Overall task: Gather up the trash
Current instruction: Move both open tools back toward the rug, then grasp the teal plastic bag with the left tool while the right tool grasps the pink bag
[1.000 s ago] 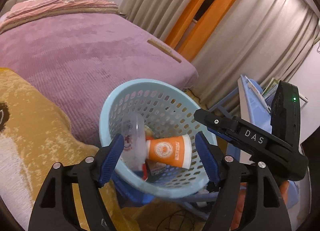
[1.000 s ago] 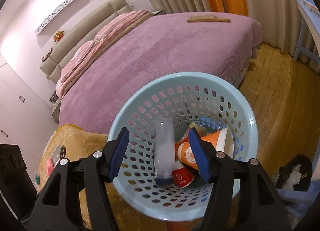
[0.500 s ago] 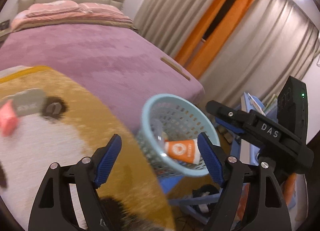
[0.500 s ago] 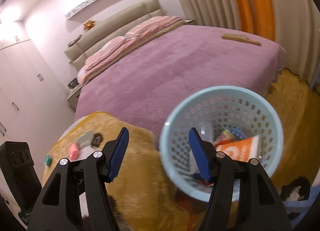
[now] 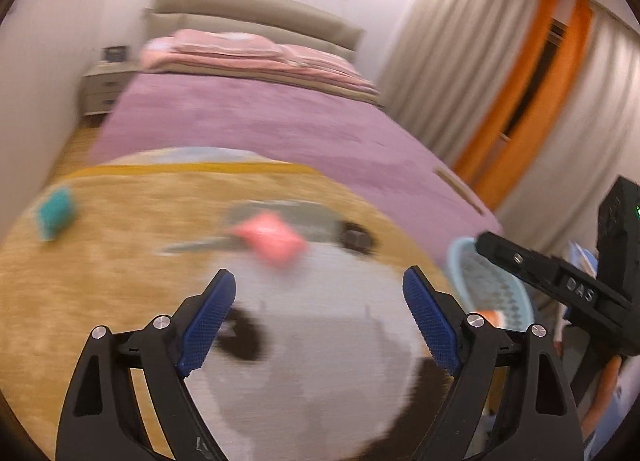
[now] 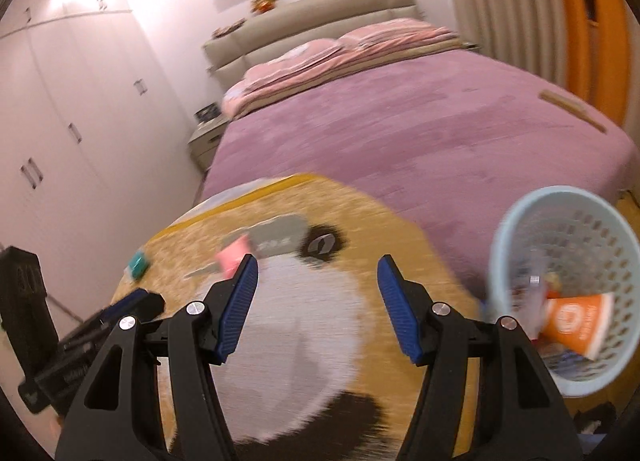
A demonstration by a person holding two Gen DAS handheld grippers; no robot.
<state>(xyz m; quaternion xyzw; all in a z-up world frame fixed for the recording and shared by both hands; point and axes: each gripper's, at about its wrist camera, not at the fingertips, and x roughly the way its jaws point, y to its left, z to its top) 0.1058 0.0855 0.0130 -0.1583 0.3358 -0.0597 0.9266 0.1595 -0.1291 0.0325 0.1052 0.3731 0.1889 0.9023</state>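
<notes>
Both the left tool and right tool gape wide, holding nothing. A pink packet lies at twelve o'clock; the blue basket sits at three o'clock.

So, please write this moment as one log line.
left gripper: open, empty | right gripper: open, empty | pink packet: on blanket

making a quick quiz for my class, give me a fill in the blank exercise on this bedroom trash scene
1. The orange paper cup lies inside the light blue perforated plastic ____.
2. The left gripper and right gripper both have jaws that are ____.
3. The bed's bedspread is ____ in colour.
4. The pink packet and the teal packet lie on the fuzzy ____ blanket.

Missing words: basket; open; purple; yellow
</notes>
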